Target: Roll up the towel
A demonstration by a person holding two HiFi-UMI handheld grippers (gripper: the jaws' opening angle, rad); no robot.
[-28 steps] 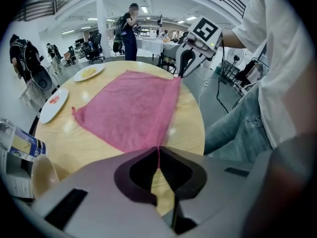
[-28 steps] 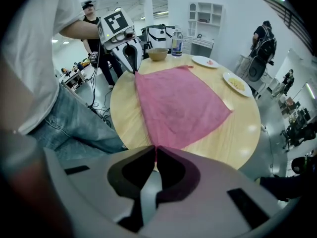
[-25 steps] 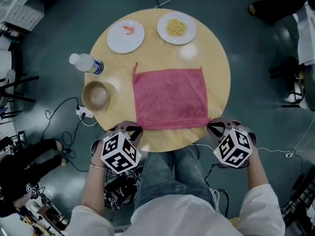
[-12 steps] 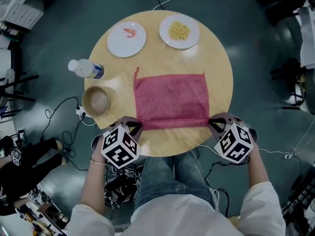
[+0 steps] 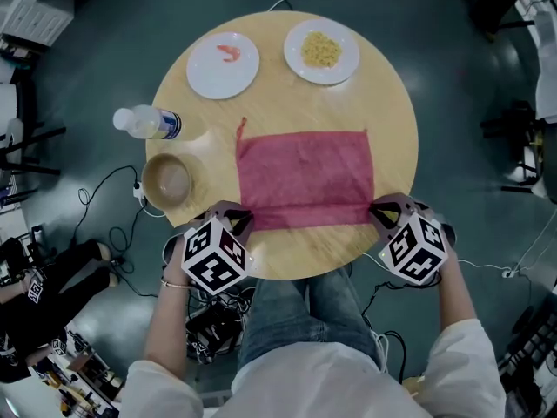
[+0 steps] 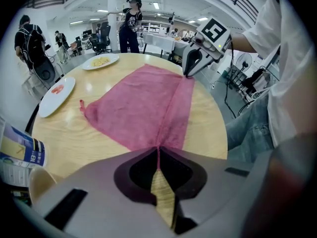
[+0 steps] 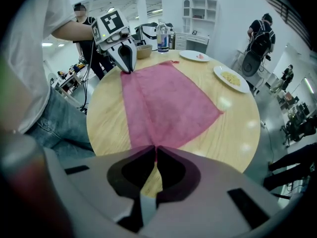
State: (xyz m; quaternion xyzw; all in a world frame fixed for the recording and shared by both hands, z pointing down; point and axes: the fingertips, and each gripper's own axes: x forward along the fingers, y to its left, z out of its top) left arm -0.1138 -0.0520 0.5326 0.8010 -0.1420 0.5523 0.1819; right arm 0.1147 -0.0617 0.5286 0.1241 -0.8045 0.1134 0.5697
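- The towel point(image 5: 305, 177) is spread flat on the round table point(image 5: 387, 85) and stretches away from both sets of jaws, towards the far side.
- Its near edge is doubled over into a narrow band, which runs straight from one gripper to the other.
- The left gripper point(image 5: 244, 225) is closed on the left end of that band; in the left gripper view a thin line of pink cloth is seen pinched between its tips point(image 6: 158, 150).
- The right gripper point(image 5: 374, 209) is likewise clamped on the right end of the band, with the cloth nipped at the very tips point(image 7: 154, 148).
- The long axis of the folded band lies crosswise, from jaw pair to jaw pair, while all the unrolled cloth lies beyond the tips; this is the relation on which the coming move is judged to turn.
- Neither hand is nearer: each is placed at its own end of the band.
- Both grippers are pointed steeply downwards with the tips at the table top, and the forearms are held on either side of the lap.
- The rolling is judged to be barely begun; both ends probably need to be carried forward together, or the roll may be skewed.
- A bowl point(image 5: 167, 179) is seen outward of the left jaws, apart from the cloth.
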